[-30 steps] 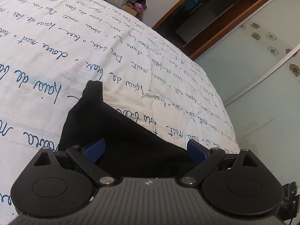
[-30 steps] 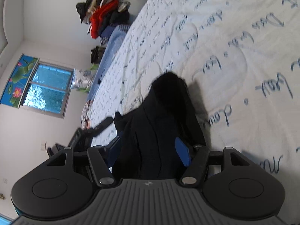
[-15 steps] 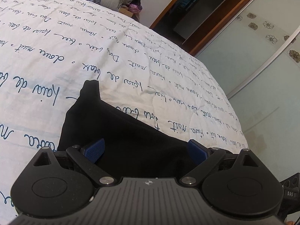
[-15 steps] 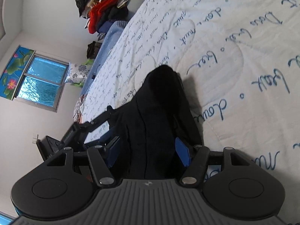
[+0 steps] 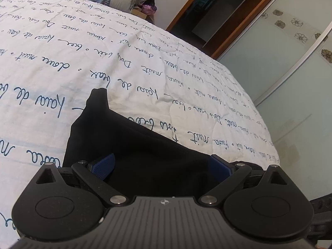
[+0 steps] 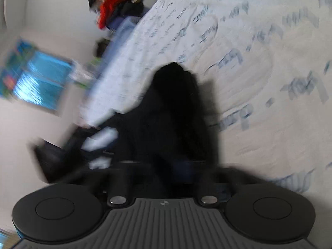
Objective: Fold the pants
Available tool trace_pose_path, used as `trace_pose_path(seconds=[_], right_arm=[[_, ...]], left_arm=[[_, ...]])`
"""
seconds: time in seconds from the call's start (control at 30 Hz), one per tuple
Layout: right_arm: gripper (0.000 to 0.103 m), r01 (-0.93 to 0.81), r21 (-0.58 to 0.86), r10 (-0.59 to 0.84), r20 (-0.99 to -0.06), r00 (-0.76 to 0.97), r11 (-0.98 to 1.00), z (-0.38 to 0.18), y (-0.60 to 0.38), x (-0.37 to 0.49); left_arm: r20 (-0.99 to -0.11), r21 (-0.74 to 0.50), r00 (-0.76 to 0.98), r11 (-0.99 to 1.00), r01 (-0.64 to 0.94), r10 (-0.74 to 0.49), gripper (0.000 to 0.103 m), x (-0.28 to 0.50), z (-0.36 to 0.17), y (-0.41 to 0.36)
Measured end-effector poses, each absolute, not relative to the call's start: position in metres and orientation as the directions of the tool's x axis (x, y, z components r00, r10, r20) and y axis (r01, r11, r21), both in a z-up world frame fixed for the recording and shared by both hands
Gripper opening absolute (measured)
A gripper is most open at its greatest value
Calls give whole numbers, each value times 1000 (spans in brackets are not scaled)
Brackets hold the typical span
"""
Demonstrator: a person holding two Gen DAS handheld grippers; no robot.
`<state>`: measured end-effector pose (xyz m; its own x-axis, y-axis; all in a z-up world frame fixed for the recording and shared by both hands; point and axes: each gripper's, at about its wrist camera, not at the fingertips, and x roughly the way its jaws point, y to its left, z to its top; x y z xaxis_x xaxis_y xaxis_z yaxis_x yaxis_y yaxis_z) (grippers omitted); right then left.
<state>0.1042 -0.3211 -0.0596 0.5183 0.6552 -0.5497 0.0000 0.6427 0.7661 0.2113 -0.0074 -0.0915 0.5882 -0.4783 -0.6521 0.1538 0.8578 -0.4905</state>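
The left gripper (image 5: 160,166) tilts low over the bed (image 5: 62,47), fingers spread wide, black pants (image 5: 145,145) lying between them and beyond. The right gripper (image 6: 166,166) is motion-blurred; its fingers look drawn together on the pants (image 6: 174,114), though I cannot tell.

Home bedroom: bed with script-print quilt (image 5: 62,47), sliding wardrobe doors (image 5: 290,66), clothes pile (image 6: 116,6).
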Motion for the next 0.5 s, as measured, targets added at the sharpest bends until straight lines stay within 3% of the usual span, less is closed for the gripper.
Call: trace_pose_path(seconds=[0.13,0.27,0.5], right_arm=[[4,-57,750,656,-537,531,659,-41,-329,92],[4,4,743,643,-582,499,669,-64,-333,92],[8,97,849,690,-483,539,519,-67,-363,90]], left_arm=[[-672,-461,578,873,162,-462,99,211,-88,-12],[-660,-427,601,883,195,-452,102,214,-98,-19],[-700,-325,602,922,212,-385,102,205,-88,-29]])
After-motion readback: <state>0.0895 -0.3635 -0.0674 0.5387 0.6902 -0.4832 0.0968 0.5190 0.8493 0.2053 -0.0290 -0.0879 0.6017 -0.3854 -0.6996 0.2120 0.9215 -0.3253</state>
